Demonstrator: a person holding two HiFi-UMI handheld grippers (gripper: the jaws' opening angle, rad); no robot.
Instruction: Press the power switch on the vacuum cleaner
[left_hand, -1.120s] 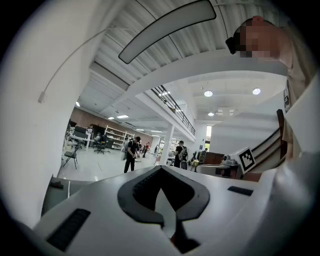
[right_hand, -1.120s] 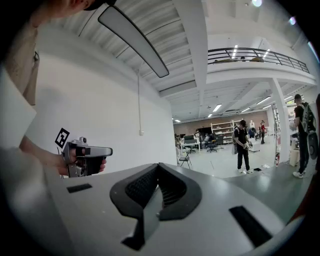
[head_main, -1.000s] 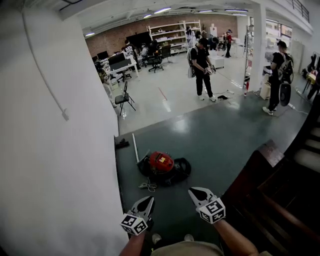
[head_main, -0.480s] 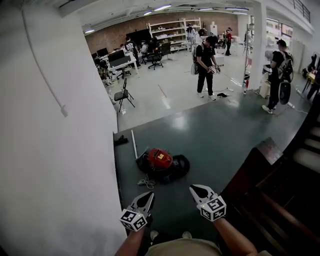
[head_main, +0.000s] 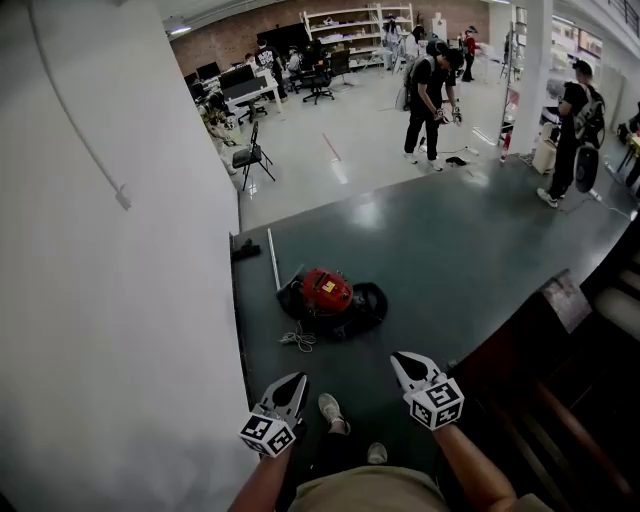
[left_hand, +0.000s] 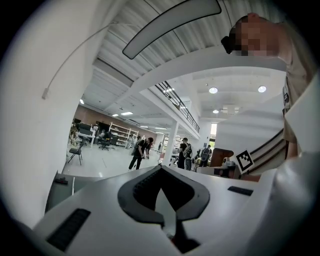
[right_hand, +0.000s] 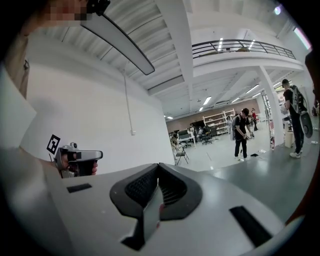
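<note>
Judging by the gap, the approach is the step in hand: the red vacuum cleaner (head_main: 325, 297) lies on the dark floor (head_main: 450, 270) well ahead of the left gripper (head_main: 293, 385) and right gripper (head_main: 408, 362), both closed and empty, so next comes stepping close and lowering one tip onto its switch

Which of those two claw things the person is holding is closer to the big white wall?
Left. The left gripper is close beside the white wall; the right gripper is farther from it, on the side of the dark wooden stair rail.
</note>
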